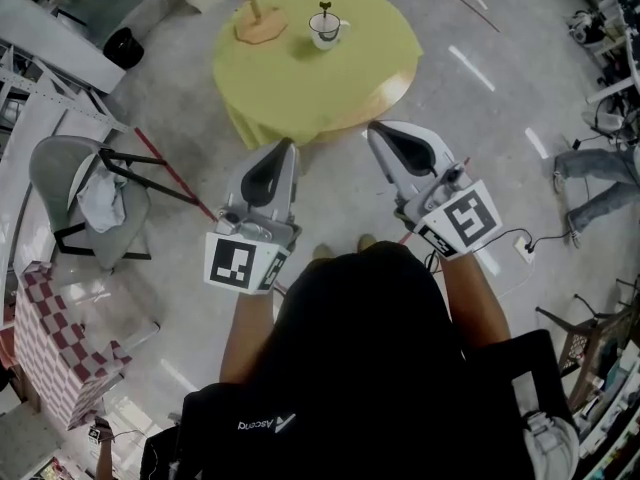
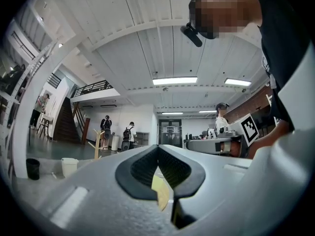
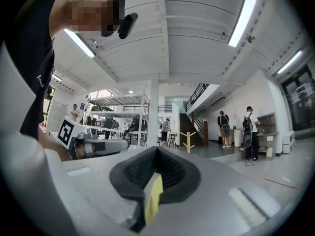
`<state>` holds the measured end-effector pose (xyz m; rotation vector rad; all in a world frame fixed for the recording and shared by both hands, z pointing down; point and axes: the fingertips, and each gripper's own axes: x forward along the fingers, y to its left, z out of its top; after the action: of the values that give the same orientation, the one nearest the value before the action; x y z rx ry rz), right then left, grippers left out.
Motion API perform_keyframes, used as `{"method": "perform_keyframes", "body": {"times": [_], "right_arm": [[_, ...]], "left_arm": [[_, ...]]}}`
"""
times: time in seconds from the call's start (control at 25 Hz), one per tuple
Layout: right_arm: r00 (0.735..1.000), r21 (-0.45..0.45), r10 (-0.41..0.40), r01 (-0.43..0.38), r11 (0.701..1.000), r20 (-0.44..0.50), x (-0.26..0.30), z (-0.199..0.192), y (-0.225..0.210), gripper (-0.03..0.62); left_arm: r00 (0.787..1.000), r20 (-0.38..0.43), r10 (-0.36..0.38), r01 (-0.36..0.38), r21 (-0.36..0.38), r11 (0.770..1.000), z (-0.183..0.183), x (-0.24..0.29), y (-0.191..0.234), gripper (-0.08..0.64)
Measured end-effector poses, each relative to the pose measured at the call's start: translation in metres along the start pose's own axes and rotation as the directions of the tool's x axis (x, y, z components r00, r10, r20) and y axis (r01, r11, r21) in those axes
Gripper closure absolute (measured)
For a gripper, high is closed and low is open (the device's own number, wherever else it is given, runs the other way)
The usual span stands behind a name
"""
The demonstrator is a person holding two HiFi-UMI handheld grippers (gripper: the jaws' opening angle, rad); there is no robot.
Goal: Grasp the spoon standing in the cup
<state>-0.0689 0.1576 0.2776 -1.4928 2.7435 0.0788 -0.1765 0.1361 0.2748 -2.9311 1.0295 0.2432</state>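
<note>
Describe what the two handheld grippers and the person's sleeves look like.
Both the left gripper and right gripper have light grey wedge-shaped shells with black ribbed pads. Each carries a white cube printed with black square markers. The person wears a black short-sleeved top.

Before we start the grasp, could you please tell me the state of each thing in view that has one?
left tongs: shut, nothing held.
right tongs: shut, nothing held.
cup: upright on the yellow table.
spoon: standing in the cup, not yet grasped.
wooden stand: upright on the table, apart from the cup.
</note>
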Motion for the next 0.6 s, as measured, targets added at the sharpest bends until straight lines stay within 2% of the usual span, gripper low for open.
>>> {"method": "perform_keyframes", "body": {"times": [0.32, 0.6], "right_arm": [[0.999, -0.012, -0.03, 0.03, 0.999, -0.03, 0.022, -0.01, -0.005, 0.589], [1.0, -0.032, -0.004, 0.004, 0.999, -0.014, 0.057, -0.014, -0.054, 0.589]], "left_arm": [[1.0, 0.009, -0.014, 0.014, -0.017, 1.0, -0.005, 0.005, 0.033, 0.549], [1.0, 0.005, 0.003, -0.003, 0.009, 1.0, -0.013, 0.05, 0.063, 0.549]]}}
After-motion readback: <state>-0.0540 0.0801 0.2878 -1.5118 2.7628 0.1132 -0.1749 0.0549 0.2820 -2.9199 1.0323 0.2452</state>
